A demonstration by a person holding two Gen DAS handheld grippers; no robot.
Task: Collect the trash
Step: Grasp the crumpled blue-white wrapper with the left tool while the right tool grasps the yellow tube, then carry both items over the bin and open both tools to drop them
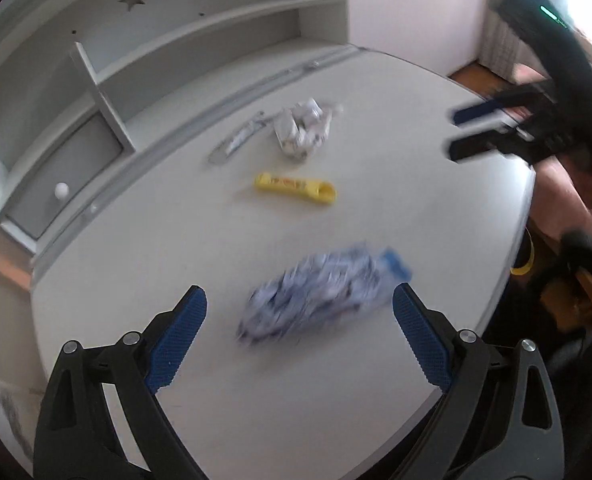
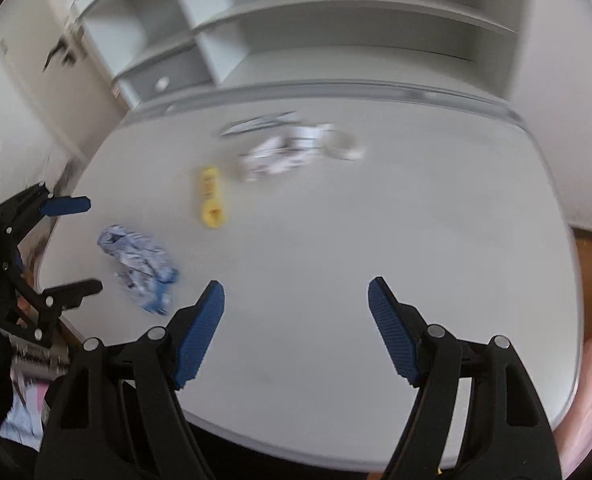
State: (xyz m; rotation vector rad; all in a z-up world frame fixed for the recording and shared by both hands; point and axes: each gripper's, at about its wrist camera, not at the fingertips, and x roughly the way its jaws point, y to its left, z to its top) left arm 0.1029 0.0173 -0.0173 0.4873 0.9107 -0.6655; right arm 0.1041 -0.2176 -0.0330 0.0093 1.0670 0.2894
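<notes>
A crumpled blue-and-white wrapper [image 1: 320, 294] lies on the white desk [image 1: 216, 248], just ahead of my open, empty left gripper [image 1: 299, 300]; it also shows in the right wrist view [image 2: 140, 256]. A yellow tube-shaped wrapper [image 1: 294, 187] lies mid-desk, also in the right wrist view [image 2: 211, 196]. A crumpled white-and-clear wrapper [image 1: 306, 126] and a flat silver strip wrapper [image 1: 236, 140] lie farther back. My right gripper [image 2: 296, 288] is open and empty above the bare desk front; it shows at the right of the left wrist view [image 1: 456, 132]. The left gripper shows at the left edge of the right wrist view [image 2: 82, 246].
A white shelf unit [image 1: 96, 80] with a small drawer and knob [image 1: 61, 190] stands along the desk's back edge. The desk's rounded edge [image 1: 520, 232] drops to a wooden floor and a dark chair on the right. A wall lies behind.
</notes>
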